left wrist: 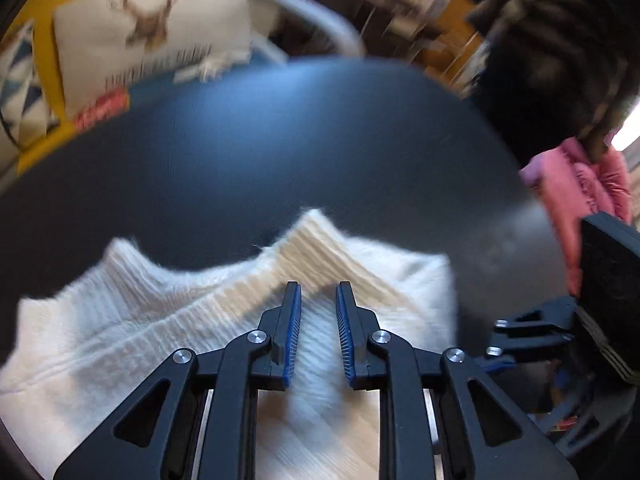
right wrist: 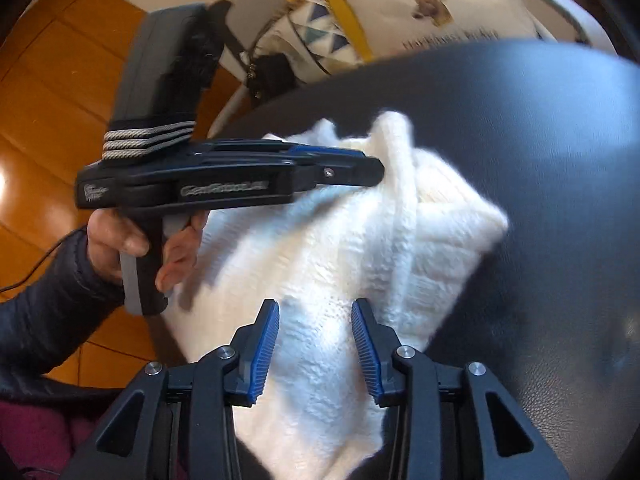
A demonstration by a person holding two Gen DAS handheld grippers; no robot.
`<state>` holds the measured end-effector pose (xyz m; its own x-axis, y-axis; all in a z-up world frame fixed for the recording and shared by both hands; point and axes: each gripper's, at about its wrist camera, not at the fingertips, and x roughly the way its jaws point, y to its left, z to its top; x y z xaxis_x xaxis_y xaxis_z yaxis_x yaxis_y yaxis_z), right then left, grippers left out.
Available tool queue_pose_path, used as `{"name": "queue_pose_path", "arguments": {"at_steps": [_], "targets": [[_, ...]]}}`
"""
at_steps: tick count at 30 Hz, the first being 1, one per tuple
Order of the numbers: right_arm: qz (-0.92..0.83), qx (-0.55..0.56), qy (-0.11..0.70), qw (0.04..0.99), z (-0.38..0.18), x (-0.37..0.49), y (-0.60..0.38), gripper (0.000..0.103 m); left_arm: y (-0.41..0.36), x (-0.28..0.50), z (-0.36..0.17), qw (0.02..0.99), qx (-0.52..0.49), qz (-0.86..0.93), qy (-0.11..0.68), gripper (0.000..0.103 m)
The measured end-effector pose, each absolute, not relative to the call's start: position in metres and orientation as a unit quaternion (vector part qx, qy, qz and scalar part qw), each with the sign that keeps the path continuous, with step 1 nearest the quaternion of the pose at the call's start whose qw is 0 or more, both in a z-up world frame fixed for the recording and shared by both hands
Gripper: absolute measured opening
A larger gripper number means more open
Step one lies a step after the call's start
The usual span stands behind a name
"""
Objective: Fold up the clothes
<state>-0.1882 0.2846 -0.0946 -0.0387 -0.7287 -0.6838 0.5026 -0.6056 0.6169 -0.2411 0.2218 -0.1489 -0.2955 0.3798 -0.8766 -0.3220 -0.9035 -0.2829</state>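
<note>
My left claw (left wrist: 318, 292) hangs spread a little, pinching nothing. My right claw (right wrist: 315, 312) is spread wide. The white sweater (right wrist: 320, 248) lies folded on the dark bench (left wrist: 280, 140), under both, toward six o'clock.

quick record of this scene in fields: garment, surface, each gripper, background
garment: white knit sweater, partly folded and bunched
surface: dark round table
left gripper: jaws apart, nothing pinched, over the sweater's ribbed edge
right gripper: jaws apart, empty, over the sweater
hand: holds the left gripper's handle
background: deer-print cushion, pink garment
</note>
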Motion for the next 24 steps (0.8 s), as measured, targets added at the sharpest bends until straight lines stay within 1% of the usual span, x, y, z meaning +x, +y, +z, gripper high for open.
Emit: {"name": "queue_pose_path", "arguments": {"at_steps": [3,6,8,11,14,15,18,20,21,22,24], "targets": [[-0.723,0.518,-0.114,0.443,-0.075,-0.184,0.293,0.038,0.213,-0.237,-0.138,0.239,-0.524,0.816,-0.048,0.019],[-0.741,0.502,-0.109,0.432,-0.061,-0.192,0.294,0.038,0.209,-0.242,-0.141,0.224,-0.530,0.817,-0.041,0.019],[-0.743,0.507,-0.113,0.423,-0.063,-0.202,0.291,0.038,0.207,-0.247,-0.146,0.209,-0.540,0.815,-0.033,0.019],[-0.737,0.541,-0.106,0.390,-0.078,-0.219,0.283,0.038,0.203,-0.253,-0.154,0.200,-0.549,0.811,-0.029,0.019],[-0.740,0.534,-0.120,0.390,-0.071,-0.214,0.289,0.038,0.184,-0.241,-0.134,0.209,-0.512,0.831,-0.064,0.019],[-0.744,0.528,-0.112,0.394,-0.064,-0.207,0.292,0.038,0.176,-0.233,-0.124,0.210,-0.494,0.841,-0.068,0.019],[-0.752,0.509,-0.077,0.411,-0.043,-0.184,0.295,0.038,0.155,-0.204,-0.100,0.199,-0.453,0.868,-0.051,0.019],[-0.754,0.509,-0.025,0.415,-0.037,-0.168,0.288,0.039,0.137,-0.181,-0.092,0.174,-0.433,0.884,-0.031,0.020],[-0.755,0.515,0.012,0.405,-0.039,-0.161,0.280,0.039,0.127,-0.170,-0.093,0.153,-0.431,0.889,-0.017,0.022],[-0.756,0.520,0.050,0.394,-0.041,-0.154,0.272,0.039,0.119,-0.168,-0.100,0.132,-0.440,0.888,-0.006,0.027],[-0.754,0.536,0.100,0.366,-0.054,-0.148,0.256,0.039,0.106,-0.169,-0.117,0.106,-0.462,0.881,0.002,0.028]]}}
